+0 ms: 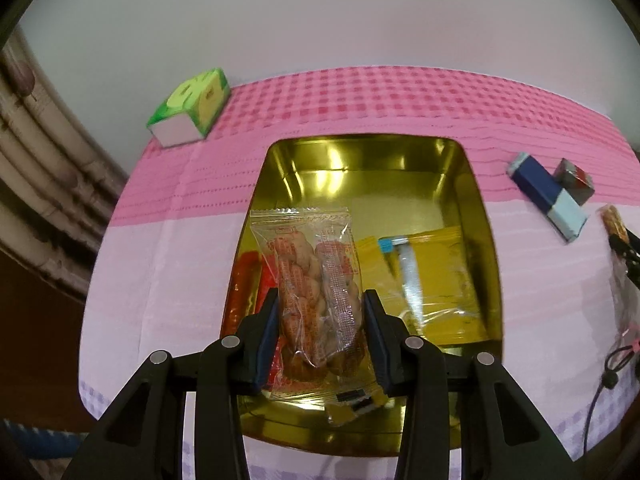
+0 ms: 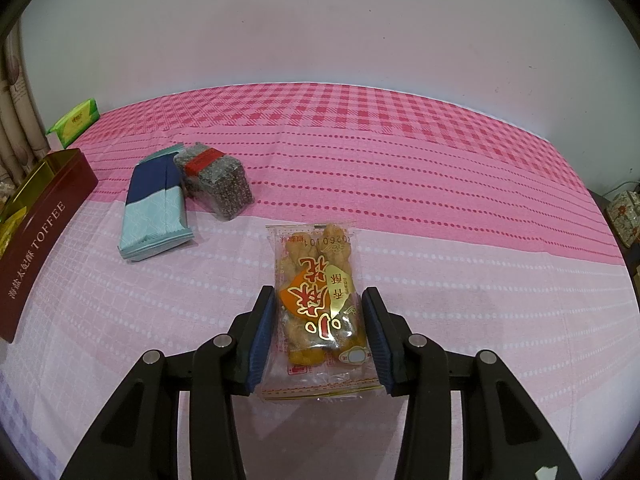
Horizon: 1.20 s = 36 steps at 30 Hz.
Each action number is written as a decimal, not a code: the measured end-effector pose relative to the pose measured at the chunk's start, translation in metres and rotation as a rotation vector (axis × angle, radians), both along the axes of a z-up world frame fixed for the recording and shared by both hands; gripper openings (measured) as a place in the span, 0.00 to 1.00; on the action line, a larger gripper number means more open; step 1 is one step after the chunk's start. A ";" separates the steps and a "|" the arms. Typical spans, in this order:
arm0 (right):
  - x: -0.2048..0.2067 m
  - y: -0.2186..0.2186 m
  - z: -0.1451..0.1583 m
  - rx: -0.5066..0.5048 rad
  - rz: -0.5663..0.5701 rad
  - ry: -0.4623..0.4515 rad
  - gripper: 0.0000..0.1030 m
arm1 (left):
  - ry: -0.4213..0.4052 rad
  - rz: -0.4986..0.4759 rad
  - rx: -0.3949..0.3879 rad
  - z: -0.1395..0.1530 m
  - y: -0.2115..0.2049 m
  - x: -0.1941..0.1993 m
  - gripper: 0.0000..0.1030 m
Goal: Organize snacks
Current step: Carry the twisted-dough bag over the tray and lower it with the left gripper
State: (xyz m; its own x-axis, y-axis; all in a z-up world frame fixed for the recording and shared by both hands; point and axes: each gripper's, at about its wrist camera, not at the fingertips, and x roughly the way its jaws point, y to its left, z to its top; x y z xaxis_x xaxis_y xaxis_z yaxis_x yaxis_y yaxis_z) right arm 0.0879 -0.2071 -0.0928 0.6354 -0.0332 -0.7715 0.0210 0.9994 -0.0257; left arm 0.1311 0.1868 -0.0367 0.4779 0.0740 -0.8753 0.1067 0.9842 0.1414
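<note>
Pink cloth (image 1: 168, 264) covers the table. Left gripper (image 1: 320, 320) pinches a clear snack bag (image 1: 312, 276) right above the gold tin (image 1: 476, 216), bag pointing toward the tin's far wall. Right gripper (image 2: 320, 320) squeezes a twist snack bag (image 2: 320, 304) near the front edge.

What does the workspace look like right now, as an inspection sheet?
Surface: pink checked tablecloth.
Job's things: gold tin holding yellow packets; blue packet and dark packet on the cloth.
Clutter: green tissue pack.
Grippers: left gripper shut on a clear snack bag above the tin; right gripper shut on a twist snack bag.
Cables: black cable at the table edge.
Surroundings: plain wall.
</note>
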 end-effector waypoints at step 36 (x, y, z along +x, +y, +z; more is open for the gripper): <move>0.014 0.000 0.004 -0.002 -0.026 0.111 0.41 | -0.022 0.008 -0.002 -0.004 0.019 -0.019 0.44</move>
State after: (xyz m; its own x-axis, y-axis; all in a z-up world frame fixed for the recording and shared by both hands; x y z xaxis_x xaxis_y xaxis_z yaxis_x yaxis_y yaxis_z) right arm 0.1019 -0.2071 -0.0891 0.5447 -0.0505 -0.8371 0.0439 0.9985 -0.0316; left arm 0.1122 0.2060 -0.0406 0.4967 0.0758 -0.8646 0.0959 0.9853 0.1414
